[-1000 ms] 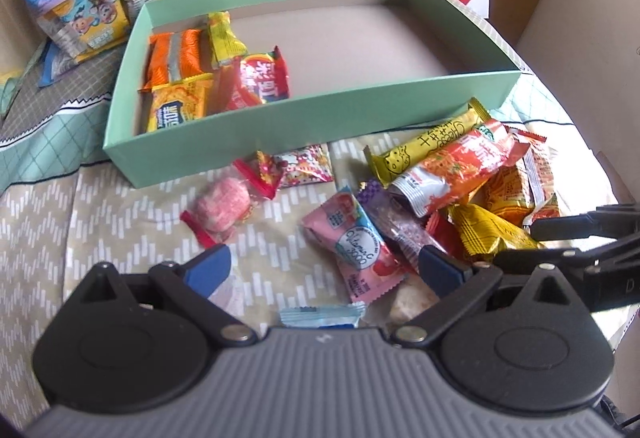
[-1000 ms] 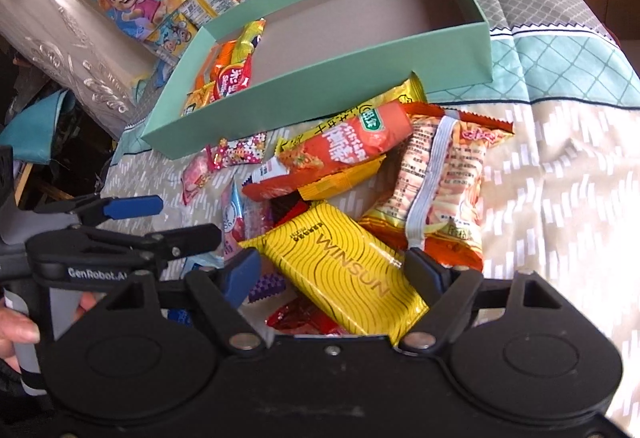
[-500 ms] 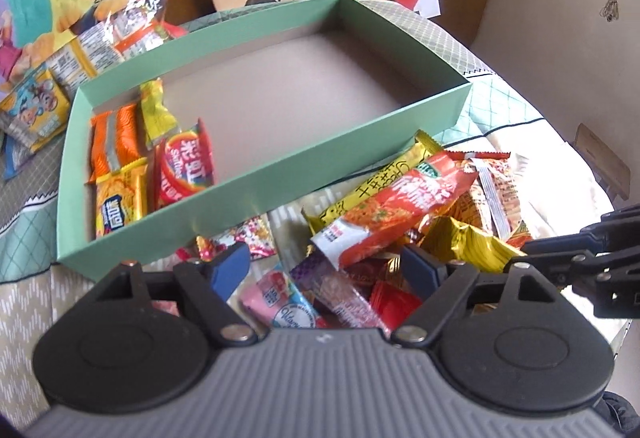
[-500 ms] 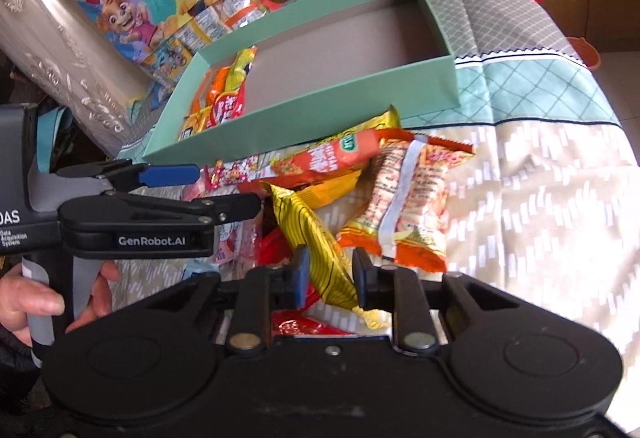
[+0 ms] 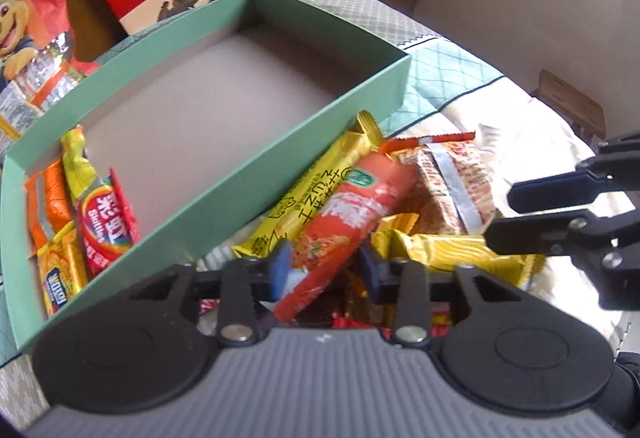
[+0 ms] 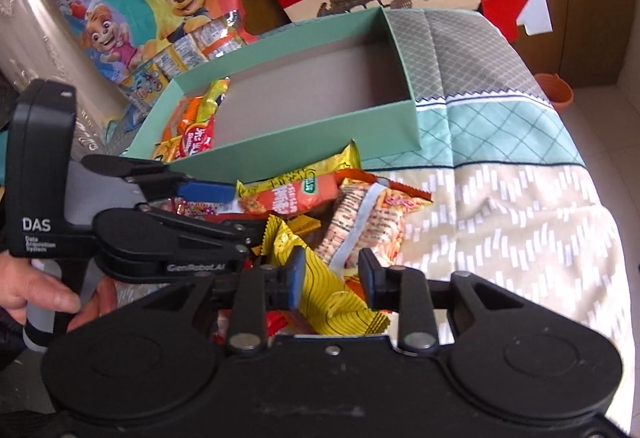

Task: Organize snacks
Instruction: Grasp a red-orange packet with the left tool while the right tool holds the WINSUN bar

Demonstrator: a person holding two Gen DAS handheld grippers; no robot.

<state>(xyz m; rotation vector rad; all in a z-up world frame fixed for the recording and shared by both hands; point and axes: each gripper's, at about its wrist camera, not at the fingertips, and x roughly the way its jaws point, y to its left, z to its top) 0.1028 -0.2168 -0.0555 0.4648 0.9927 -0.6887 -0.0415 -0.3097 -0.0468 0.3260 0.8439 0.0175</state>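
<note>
We see the left gripper [image 5: 323, 272] at lower centre of its own view, jaws closing around the lower end of a long orange-red snack packet [image 5: 352, 218], which sits between the blue pads; contact looks made on both sides. This packet lies across a yellow stick packet [image 5: 316, 198] just below the near wall of the green box [image 5: 280, 154].

In the right wrist view, the right gripper [image 6: 333, 278] has its jaws easing apart with a yellow wavy-lined packet [image 6: 320, 290] between them. The left pad touches the wrapper; a gap shows beside the right pad, so we cannot tell whether the grip is firm.

The green box sits on the bed [image 6: 500, 206], upper centre of both frames, mostly bare inside. A few snacks rest at its left end, among them a red rainbow-printed packet [image 5: 105, 222] and an orange one [image 5: 50, 198]. The loose pile lies on the bedcover in front of the box, including a pale orange noodle-type bag [image 6: 368, 222].

A hand [image 6: 44, 294] holds the left gripper's handle at left edge.
</note>
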